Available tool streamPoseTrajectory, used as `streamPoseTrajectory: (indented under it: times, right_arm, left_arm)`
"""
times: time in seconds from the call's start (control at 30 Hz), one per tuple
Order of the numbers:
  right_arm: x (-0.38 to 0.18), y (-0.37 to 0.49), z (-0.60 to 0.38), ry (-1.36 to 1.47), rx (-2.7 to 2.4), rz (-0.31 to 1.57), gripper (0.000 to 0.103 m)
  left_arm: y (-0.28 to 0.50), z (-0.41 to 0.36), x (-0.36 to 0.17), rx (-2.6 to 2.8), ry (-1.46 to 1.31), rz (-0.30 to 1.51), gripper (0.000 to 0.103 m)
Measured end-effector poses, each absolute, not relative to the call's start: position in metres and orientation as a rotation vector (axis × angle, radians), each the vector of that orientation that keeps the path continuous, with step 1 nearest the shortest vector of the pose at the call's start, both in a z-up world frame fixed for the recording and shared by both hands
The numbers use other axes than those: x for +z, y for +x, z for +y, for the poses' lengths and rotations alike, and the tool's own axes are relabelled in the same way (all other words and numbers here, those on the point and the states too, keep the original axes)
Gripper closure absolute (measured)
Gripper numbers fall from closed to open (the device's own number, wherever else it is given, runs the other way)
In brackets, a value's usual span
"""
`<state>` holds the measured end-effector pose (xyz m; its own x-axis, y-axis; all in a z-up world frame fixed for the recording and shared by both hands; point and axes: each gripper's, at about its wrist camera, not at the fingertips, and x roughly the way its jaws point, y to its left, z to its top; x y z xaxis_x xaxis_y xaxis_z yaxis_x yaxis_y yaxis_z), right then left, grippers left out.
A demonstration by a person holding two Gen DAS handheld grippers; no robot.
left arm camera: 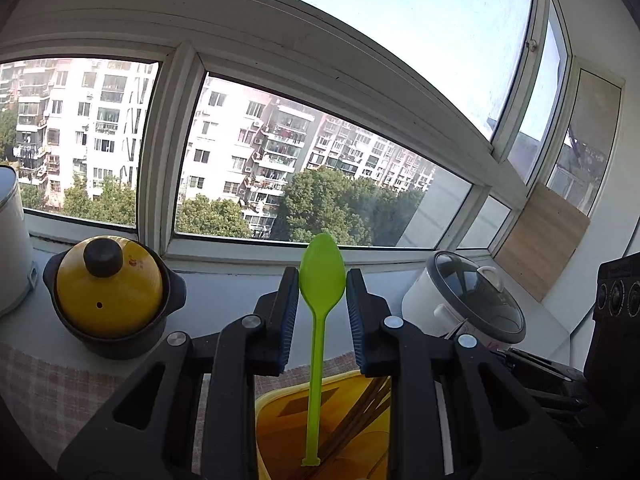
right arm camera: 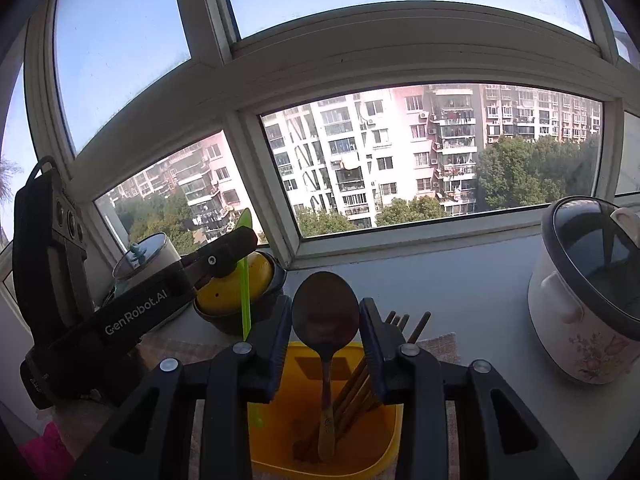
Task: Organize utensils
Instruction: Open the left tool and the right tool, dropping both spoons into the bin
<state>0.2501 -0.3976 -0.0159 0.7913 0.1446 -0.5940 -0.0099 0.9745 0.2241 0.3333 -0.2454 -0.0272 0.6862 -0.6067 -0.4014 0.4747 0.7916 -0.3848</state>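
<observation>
In the left wrist view, the left gripper (left arm camera: pixel 322 280) is filling the lower half of the frame, and its jaws are clamping the bowl of a green plastic spoon (left arm camera: pixel 320 304) from both sides. The spoon is standing bowl up, with its thin handle running down through the centre of the frame into a yellow utensil holder (left arm camera: pixel 268 432) at the bottom centre. Brown chopsticks (left arm camera: pixel 360 412) are leaning inside that holder, just to the right of the green handle.

In the right wrist view, the right gripper (right arm camera: pixel 325 312) is occupying the lower centre, its jaws closing on the bowl of a dark brown spoon (right arm camera: pixel 325 316). This spoon is also standing bowl up, its handle reaching down into the same yellow utensil holder (right arm camera: pixel 280 440), where the chopsticks (right arm camera: pixel 360 392) are slanting to its right. At the left of this frame, the left gripper (right arm camera: pixel 244 236) is showing from the side, gripping the green plastic spoon (right arm camera: pixel 245 300), whose handle is dropping into the holder's left part.

The holder is sitting on a checked cloth (left arm camera: pixel 52 392) covering the surface (right arm camera: pixel 460 292) below the window (right arm camera: pixel 420 152). A yellow-lidded black pot (left arm camera: pixel 114 300) is resting at the left of the left wrist view, and a white rice cooker (right arm camera: pixel 584 308) with a glass lid is standing at the right of the right wrist view.
</observation>
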Motion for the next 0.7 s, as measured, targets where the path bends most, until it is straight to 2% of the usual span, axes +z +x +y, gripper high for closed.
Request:
streamPoseTrajectory:
  times: [0.1, 0.17, 0.3, 0.43, 0.7]
  right_arm:
    - [-0.019, 0.249, -0.398, 0.214, 0.08, 0.662, 0.068]
    - [-0.02, 0.249, -0.398, 0.217, 0.08, 0.671, 0.068]
    - [-0.022, 0.248, -0.397, 0.209, 0.074, 0.68, 0.066]
    - [-0.022, 0.244, -0.398, 0.207, 0.061, 0.683, 0.055]
    - [-0.02, 0.234, -0.399, 0.217, 0.048, 0.693, 0.055]
  left_arm:
    - [0.333, -0.246, -0.028, -0.611, -0.246, 0.552, 0.08]
    - [0.333, -0.245, -0.028, -0.616, -0.246, 0.562, 0.074]
    - [0.329, -0.242, -0.025, -0.613, -0.24, 0.559, 0.073]
    - [0.326, -0.239, -0.025, -0.613, -0.241, 0.562, 0.073]
    - [0.318, -0.229, -0.024, -0.588, -0.23, 0.572, 0.073]
